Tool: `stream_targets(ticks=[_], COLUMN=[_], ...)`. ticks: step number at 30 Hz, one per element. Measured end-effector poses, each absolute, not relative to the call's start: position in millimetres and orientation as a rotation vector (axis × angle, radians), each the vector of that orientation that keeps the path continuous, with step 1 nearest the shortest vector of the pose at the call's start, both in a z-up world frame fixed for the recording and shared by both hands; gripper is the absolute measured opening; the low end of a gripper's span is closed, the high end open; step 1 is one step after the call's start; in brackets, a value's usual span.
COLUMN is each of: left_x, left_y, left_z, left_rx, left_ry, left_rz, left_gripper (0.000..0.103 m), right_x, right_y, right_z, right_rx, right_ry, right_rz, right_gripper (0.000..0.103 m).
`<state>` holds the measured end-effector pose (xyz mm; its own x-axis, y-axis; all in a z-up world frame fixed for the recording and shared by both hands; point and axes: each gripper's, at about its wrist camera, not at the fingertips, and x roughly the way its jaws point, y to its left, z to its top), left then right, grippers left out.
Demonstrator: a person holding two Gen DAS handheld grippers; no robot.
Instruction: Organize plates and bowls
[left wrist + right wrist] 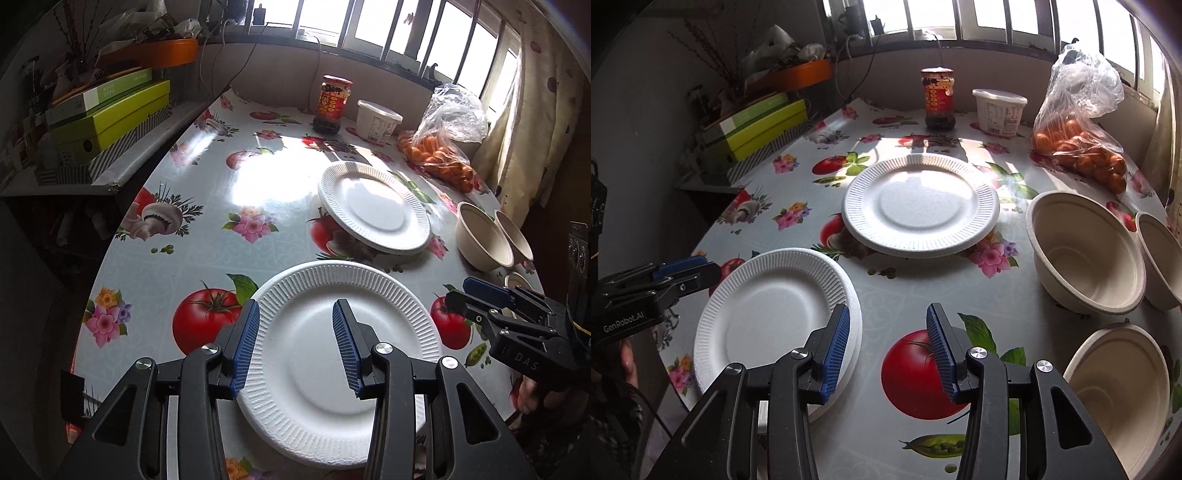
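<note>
Two hand-held grippers are hovering over a floral-print table [894, 295]: the left gripper [295, 347], jaws apart and empty, above stacked foam plates [343, 362]; the right gripper [886, 350], likewise open, beside three paper bowls [1086, 254].

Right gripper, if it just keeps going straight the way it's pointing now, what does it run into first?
Most likely the bare tablecloth: the right gripper points down at the printed tomato, its open fingers empty, between the near plate stack and the near bowl. Depth is uncertain.
</note>
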<state>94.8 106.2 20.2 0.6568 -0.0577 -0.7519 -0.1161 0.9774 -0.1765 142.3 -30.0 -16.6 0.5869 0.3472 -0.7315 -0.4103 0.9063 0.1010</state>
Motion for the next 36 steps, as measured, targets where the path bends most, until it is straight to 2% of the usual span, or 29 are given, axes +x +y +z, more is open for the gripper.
stream_targets(ticks=[13,36], left_x=[161.3,242.1], left_y=[88.2,91.4], left_z=[43.2,9.3], left_rx=[-0.184,-0.228], left_ry=[0.863,0.984], left_rz=[-0.038,-0.01], left_gripper=[0.043,0.043], right_x=[185.1,258.4], right_y=[-49.6,-48.9], right_z=[-7.0,-16.2], right_rx=[0.025,0.046], right_ry=[0.844,0.898], right_rz=[0.376,0.31], right_gripper=[0.044,0.044])
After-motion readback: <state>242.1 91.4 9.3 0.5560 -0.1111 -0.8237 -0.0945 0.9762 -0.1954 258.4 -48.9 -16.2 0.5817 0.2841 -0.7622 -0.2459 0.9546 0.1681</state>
